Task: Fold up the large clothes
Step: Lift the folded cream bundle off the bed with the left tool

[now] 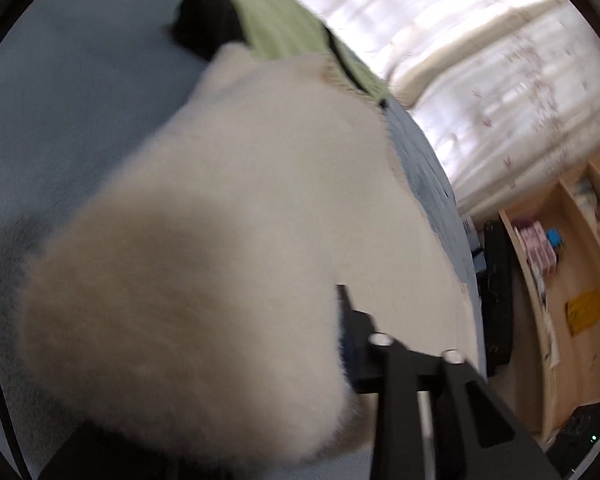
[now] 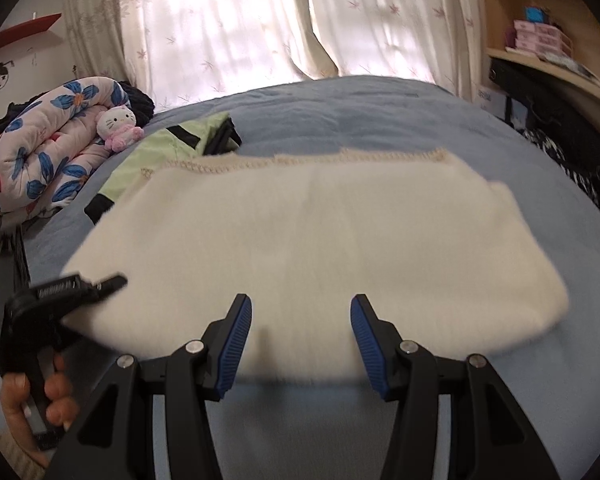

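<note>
Spread right gripper (image 2: 300, 344) hovers over the cream sweater (image 2: 300, 240); left gripper (image 2: 112, 282) pinches its corner, mid-fold; next, carry that corner across.

Home bedroom: blue bed (image 2: 340, 120), curtains (image 2: 228, 20), plush toy (image 2: 118, 126).

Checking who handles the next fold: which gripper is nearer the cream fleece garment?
Left. The left gripper is at the cream fleece garment, on its near-left corner; the right gripper hangs open just above its near edge.

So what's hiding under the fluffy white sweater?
The white sweater lies on the blue bed cover, and its far left corner overlaps a green garment. Whatever else is beneath is covered.
</note>
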{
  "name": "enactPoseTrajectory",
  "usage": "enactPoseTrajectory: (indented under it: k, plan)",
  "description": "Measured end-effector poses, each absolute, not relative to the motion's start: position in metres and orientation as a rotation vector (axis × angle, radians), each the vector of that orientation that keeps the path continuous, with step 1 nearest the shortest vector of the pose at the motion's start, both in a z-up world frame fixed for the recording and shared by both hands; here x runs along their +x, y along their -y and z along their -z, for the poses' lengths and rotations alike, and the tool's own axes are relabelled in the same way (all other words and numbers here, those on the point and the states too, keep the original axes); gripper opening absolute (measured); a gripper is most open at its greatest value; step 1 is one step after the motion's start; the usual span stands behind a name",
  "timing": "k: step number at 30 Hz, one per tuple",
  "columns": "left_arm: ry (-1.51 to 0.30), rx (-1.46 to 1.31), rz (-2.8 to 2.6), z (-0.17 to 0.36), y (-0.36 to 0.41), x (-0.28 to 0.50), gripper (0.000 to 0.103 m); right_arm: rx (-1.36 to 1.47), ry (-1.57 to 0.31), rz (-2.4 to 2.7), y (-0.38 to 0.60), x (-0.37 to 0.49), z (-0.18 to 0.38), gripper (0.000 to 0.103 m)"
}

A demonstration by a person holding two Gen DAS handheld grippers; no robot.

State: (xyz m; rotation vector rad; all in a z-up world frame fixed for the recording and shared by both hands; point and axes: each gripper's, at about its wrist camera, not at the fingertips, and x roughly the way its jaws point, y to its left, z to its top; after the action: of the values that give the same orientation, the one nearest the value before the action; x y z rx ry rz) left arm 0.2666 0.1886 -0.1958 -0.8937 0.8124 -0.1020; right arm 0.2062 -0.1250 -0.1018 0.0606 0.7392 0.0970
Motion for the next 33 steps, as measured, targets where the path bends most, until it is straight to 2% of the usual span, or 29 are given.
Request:
enactPoseTrajectory:
  k: [2,4,6,7,8,12,21,26,30,33]
  plan:
    - [-0.8,-0.951,0.104,0.198,-0.195,0.267,0.037,0.058,-0.722,-0.109,0.121,0.223,0.1,0.051]
    - [-0.798,-0.977,0.099,0.199,-0.2,0.271,0.038,0.049,-0.733,-0.132,0.115,0.241,0.105,0.04]
    - [-0.798,-0.971,0.079,0.198,-0.199,0.275,0.038,0.041,-0.773,-0.164,0.106,0.258,0.118,0.024]
    - [-0.793,-0.956,0.062,0.195,-0.198,0.277,0.038,0.033,-0.812,-0.173,0.101,0.267,0.13,0.022]
    - [-0.789,-0.946,0.053,0.193,-0.198,0.277,0.038,0.021,-0.84,-0.169,0.096,0.272,0.14,0.022]
    - [-0.73,-0.842,0.018,0.168,-0.19,0.277,0.023,-0.044,-0.8,-0.154,0.085,0.268,0.148,0.023]
    - [-0.531,-0.373,0.078,0.051,-0.088,0.283,0.019,0.131,-0.833,-0.25,0.111,0.272,0.151,0.024]
    - [-0.488,-0.219,0.241,0.01,-0.003,0.291,0.018,0.398,-0.903,-0.36,0.154,0.263,0.149,0.021]
    - [-0.499,-0.155,0.388,0.004,0.083,0.301,0.018,0.546,-0.893,-0.268,0.226,0.226,0.138,0.019]
    - [-0.582,-0.125,0.495,0.031,0.148,0.311,0.018,0.509,-0.863,-0.016,0.295,0.188,0.133,0.02]
